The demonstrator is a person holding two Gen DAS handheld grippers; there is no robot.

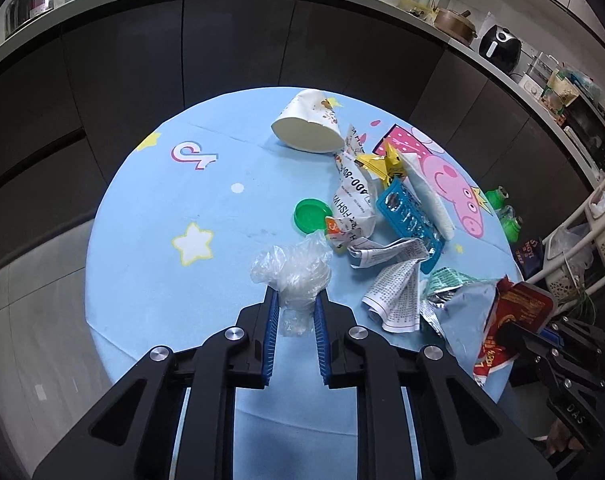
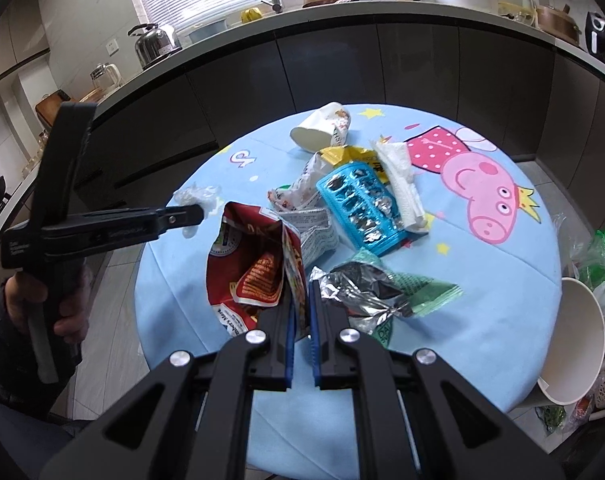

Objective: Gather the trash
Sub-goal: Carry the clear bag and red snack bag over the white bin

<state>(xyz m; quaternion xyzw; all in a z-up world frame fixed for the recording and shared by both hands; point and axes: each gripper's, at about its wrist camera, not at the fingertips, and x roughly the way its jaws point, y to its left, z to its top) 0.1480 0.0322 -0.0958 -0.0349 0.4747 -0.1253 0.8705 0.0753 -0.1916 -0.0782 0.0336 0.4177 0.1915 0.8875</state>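
On the round table with a light-blue cartoon cloth (image 1: 162, 240) my left gripper (image 1: 297, 294) is shut on a crumpled clear plastic bag (image 1: 290, 268), held just above the cloth. In the right wrist view this left gripper (image 2: 194, 212) enters from the left with the plastic bag (image 2: 198, 196) at its tip. My right gripper (image 2: 301, 292) is shut on the edge of a torn red snack bag (image 2: 246, 256), which also shows at the right as the red snack bag (image 1: 518, 312). Loose trash lies between them: a tipped paper cup (image 1: 306, 128), a green lid (image 1: 312, 216), a blue blister tray (image 2: 362, 204), a foil wrapper (image 2: 362, 288) and a printed leaflet (image 1: 394, 292).
A white tissue (image 2: 398, 184) and a yellow wrapper (image 1: 382, 164) lie by the tray. A large paper cup (image 2: 574, 340) leans at the table's right edge beside green bottles (image 1: 502, 208). Dark cabinets (image 1: 222, 48) under a cluttered counter ring the far side. A hand (image 2: 66, 312) grips the left handle.
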